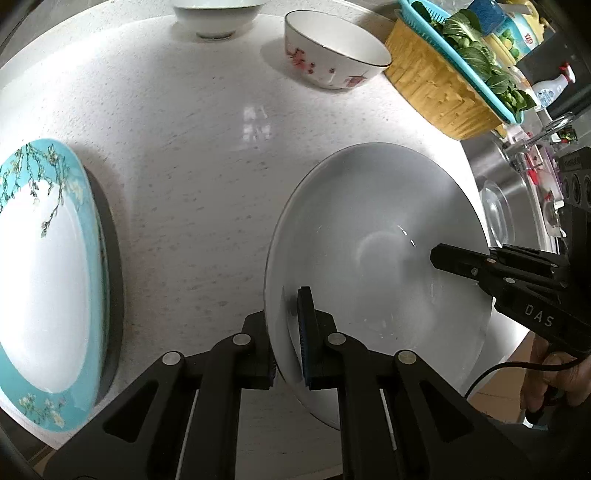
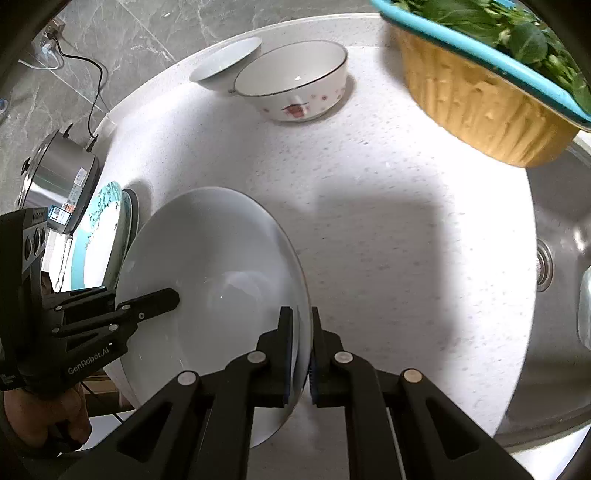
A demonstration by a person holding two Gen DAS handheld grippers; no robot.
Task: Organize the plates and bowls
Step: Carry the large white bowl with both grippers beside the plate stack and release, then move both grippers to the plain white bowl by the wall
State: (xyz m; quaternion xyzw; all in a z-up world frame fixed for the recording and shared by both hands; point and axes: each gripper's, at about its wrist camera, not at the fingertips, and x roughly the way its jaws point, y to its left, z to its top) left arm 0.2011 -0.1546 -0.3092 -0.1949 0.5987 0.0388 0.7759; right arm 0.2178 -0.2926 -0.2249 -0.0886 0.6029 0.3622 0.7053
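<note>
While both grippers pinch opposite edges of one white plate [image 1: 369, 236], the dish hangs above a speckled white counter [image 1: 192, 155]. At the bottom of the left wrist view, the left gripper [image 1: 291, 343] has its jaws pressed onto the plate's near-left rim, one blue-padded finger over the inner face and the other under it. At the bottom of the right wrist view, the right gripper [image 2: 300, 354] clamps the plate's right rim in the same way, its jaws nearly together with only the rim between them. Each tool also shows in the other's view, reaching in from the side with a hand [image 2: 44, 417] on its handle. At the left edge of the left wrist view, a teal-rimmed floral plate [image 1: 48, 273] lies on a darker plate. Farther back, toward the top of the frame, a bowl with red blossoms [image 1: 332, 59] stands near a plain white bowl [image 1: 218, 14]. At upper right, a yellow basin [image 1: 436, 92] carries a turquoise colander of greens [image 1: 476, 55], beside a steel sink [image 2: 561, 236]. A steel pot [image 2: 59, 173] sits at the left edge of the right wrist view.
</note>
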